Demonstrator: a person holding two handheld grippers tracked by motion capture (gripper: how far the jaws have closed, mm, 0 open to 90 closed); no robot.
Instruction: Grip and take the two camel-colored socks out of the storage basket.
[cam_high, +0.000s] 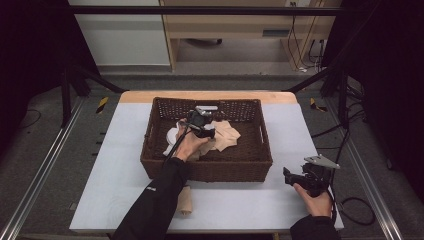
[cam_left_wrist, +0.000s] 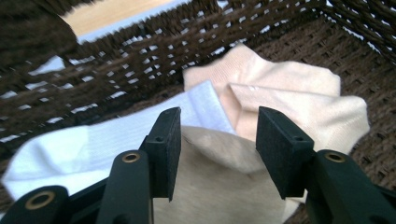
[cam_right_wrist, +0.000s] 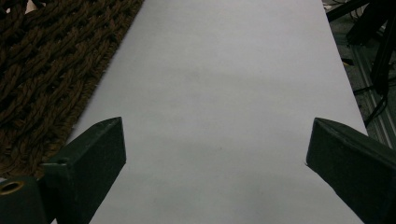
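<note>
- left gripper (cam_high: 202, 125) is down inside the dark wicker basket (cam_high: 206, 170), hovering right over the pile of socks. from the high view it sits near the middle of the basket, a bit toward the far wall.
- in the left gripper view the jaws stand fairly wide, with the beige sock (cam_left_wrist: 224, 172) lying directly below and between the pads (cam_left_wrist: 169, 149). can't see either pad pressing into the cloth, so i'd call it open, not gripping yet.
- that beige sock runs away from the gripper, roughly along the line the jaws point. so the jaws straddle its width, which looks like the right way round for a pinch.
- a white sock (cam_left_wrist: 93, 149) lies just to its left, tucked partly under it, and a peach sock (cam_left_wrist: 289, 98) is spread out beyond, toward the back corner.
- my guess: the coming move is straight down and close. the risk is catching the white one's edge too, since they overlap.
- right gripper (cam_high: 295, 179) is parked on the white table (cam_right_wrist: 224, 93) outside the basket's near right corner, jaws wide and holding nothing. well apart from the socks, so the left is clearly the nearer hand.
- one more rolled beige sock (cam_high: 185, 200) sits on the table by the left sleeve, outside the basket.
</note>
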